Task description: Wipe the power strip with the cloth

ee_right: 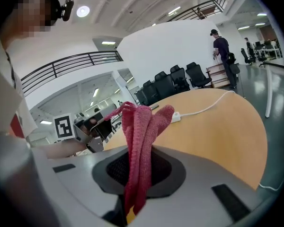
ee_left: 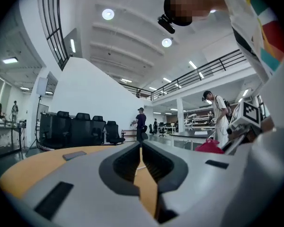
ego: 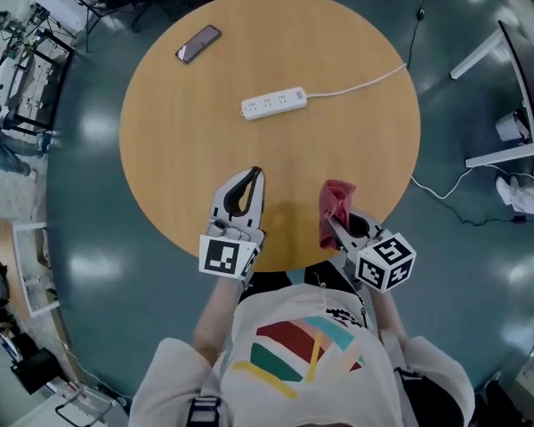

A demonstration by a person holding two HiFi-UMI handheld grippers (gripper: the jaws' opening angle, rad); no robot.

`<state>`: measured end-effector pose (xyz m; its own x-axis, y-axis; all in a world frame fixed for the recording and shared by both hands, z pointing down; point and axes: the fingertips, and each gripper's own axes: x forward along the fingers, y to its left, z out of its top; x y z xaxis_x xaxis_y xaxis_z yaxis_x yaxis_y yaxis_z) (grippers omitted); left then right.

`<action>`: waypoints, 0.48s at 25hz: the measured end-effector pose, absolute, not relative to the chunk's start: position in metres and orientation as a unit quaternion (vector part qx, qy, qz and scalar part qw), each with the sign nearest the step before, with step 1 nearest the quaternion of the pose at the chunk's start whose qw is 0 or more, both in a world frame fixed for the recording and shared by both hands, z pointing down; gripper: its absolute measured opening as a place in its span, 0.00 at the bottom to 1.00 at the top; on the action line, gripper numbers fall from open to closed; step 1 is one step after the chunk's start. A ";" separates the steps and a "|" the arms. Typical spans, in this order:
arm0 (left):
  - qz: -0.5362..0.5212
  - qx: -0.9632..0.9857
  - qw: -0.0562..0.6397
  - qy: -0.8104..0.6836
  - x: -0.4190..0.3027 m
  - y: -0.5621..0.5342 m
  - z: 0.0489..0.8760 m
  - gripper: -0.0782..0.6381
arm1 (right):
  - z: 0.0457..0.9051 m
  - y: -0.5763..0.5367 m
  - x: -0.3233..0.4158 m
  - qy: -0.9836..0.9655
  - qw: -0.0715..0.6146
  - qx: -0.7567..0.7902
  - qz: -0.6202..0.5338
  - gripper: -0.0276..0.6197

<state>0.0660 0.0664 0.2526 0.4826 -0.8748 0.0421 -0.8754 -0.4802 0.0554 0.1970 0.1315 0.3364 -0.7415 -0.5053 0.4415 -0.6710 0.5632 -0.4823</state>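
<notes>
Red cloth [ego: 336, 205] clamped in R gripper [ego: 335, 225], over near edge of worktop [ego: 365, 158]. L gripper [ego: 253, 176] clenched, empty, beside it at same edge. Power strip [ego: 273, 103] lies flat mid-worktop, toward far edge, well apart from both; its cable runs off right edge. Phone [ego: 198, 44] by far-left edge.

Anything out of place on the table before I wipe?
Nothing stands out. The power strip lies flat on the table, its cord running off the right edge; a phone lies far left. The red cloth is clamped in the right gripper.
</notes>
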 end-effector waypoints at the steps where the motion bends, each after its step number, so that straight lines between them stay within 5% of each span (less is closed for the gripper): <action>1: 0.013 0.859 0.033 -0.511 0.062 0.048 0.256 0.15 | 0.333 0.110 0.198 -0.880 0.131 0.331 0.315 0.10; 12: 0.229 0.898 0.014 -0.375 -0.013 -0.088 0.399 0.50 | 0.348 -0.052 0.106 -0.886 0.110 0.313 0.325 0.10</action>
